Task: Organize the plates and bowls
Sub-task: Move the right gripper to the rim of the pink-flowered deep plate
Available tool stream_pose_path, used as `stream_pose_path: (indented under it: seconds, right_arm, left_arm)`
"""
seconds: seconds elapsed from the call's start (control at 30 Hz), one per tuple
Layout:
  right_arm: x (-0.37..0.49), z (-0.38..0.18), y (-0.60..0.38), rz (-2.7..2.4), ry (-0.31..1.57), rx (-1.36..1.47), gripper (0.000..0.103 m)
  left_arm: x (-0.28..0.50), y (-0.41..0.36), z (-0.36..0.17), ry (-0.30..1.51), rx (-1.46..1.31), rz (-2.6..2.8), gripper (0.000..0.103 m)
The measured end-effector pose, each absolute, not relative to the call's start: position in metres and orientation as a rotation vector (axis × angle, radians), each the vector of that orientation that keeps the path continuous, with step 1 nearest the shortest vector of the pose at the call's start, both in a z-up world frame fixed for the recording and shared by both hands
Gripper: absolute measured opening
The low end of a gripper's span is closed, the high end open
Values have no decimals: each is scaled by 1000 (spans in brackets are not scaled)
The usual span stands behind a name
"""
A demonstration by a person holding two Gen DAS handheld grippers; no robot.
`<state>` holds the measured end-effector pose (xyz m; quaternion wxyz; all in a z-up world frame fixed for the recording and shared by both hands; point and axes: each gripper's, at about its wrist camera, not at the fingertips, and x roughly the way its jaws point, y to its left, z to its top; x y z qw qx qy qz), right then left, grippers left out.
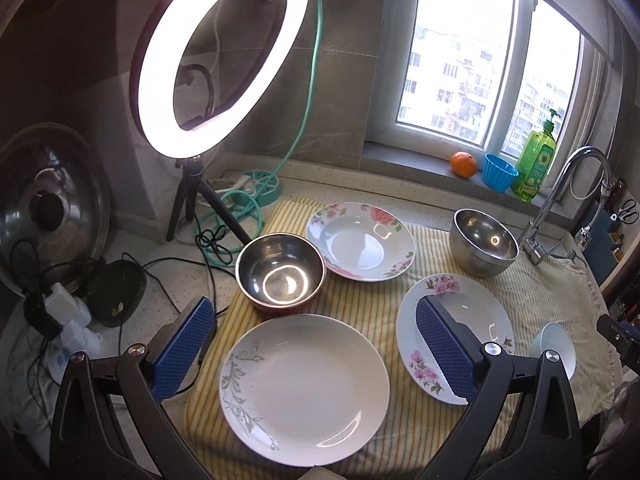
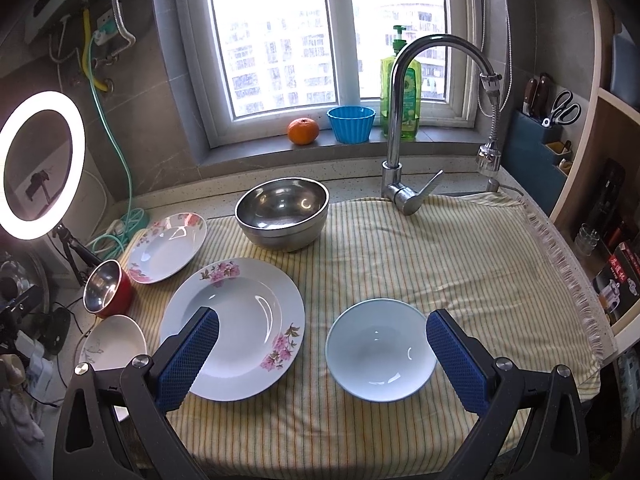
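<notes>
Left wrist view: the left gripper (image 1: 316,344) hovers with jaws spread wide over a white plate with a grey leaf print (image 1: 304,390), holding nothing. A red-sided steel bowl (image 1: 280,272) sits just behind it, beside a glossy floral deep plate (image 1: 360,240). A lit ring light (image 1: 224,56) on a tripod stands behind on the speckled surface (image 1: 176,292). The right gripper (image 2: 322,354), jaws also spread and empty, faces a pale blue bowl (image 2: 380,350) and a pink-flowered plate (image 2: 236,324) on the striped cloth (image 2: 440,248). A large steel bowl (image 2: 282,212) sits near the chrome faucet (image 2: 400,120).
</notes>
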<state>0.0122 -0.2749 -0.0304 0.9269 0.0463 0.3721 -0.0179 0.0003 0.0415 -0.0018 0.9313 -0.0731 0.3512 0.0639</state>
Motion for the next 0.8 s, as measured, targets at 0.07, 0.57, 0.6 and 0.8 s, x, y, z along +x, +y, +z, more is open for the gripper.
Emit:
stream_pose_path:
  seconds: [0.07,0.57,0.6,0.8]
  right_arm:
    - [15,-34,-269,-6,780,86,103]
    - [52,-42,-246,138,802,57,93]
    - [59,-44,-248,154,830,67,87]
    - [106,-63,-273,244,1032,148,53]
  left_arm:
    - [-3,50,-3,724,-157,150,100]
    - [7,53,-26,816,-203,53,86]
    - [12,48,-29,834,-203,31,81]
    - [40,24,-54,972,-305,-128,41]
